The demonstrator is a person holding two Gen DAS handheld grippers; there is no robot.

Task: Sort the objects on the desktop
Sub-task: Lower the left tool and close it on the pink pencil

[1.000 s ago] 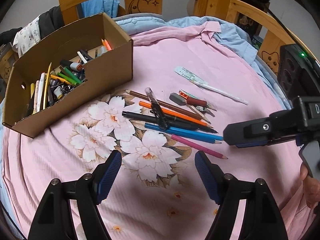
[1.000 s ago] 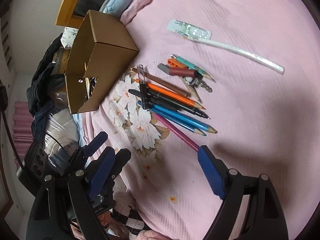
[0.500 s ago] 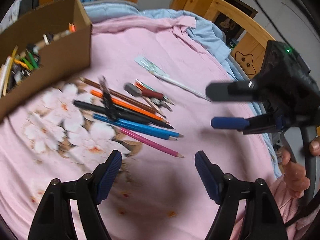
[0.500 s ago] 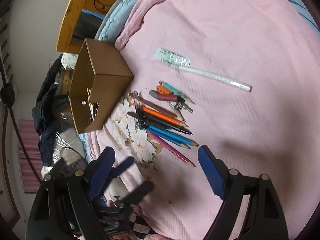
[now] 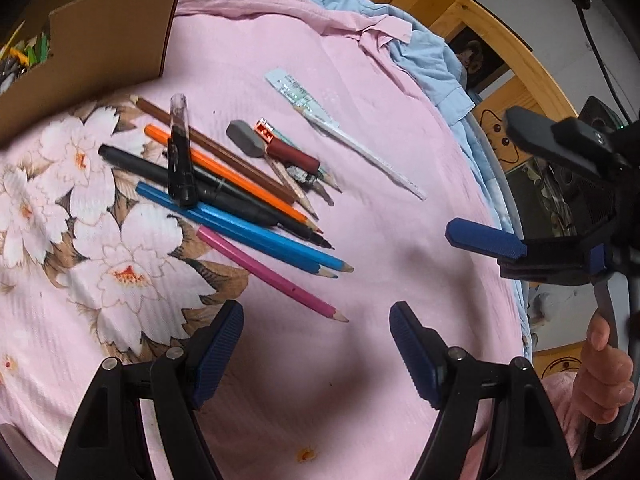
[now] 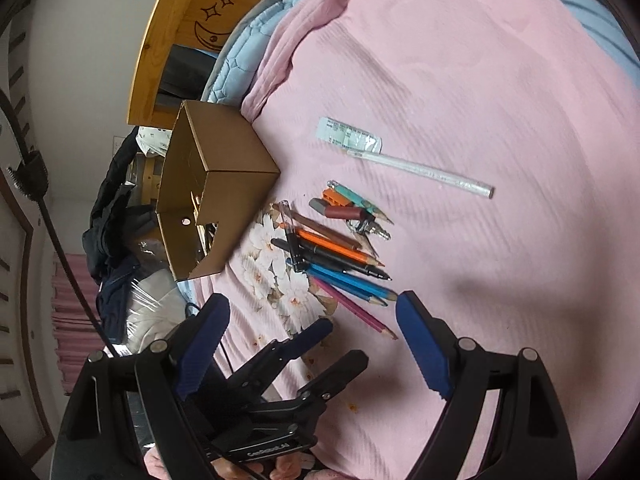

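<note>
L claw [image 5: 316,344] now lower, nearer pink pencil [image 5: 272,274]; empty

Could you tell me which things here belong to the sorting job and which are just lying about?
For the job: cardboard box, pink pencil, blue pencils, orange pencil, black pen, grey eraser, white pen.

Lying about: pink floral sheet, blue quilt, wooden bed rail.

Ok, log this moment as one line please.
left tongs: open, empty | right tongs: open, empty | pink pencil: nearest, on bedspread | cardboard box: holding pens
</note>
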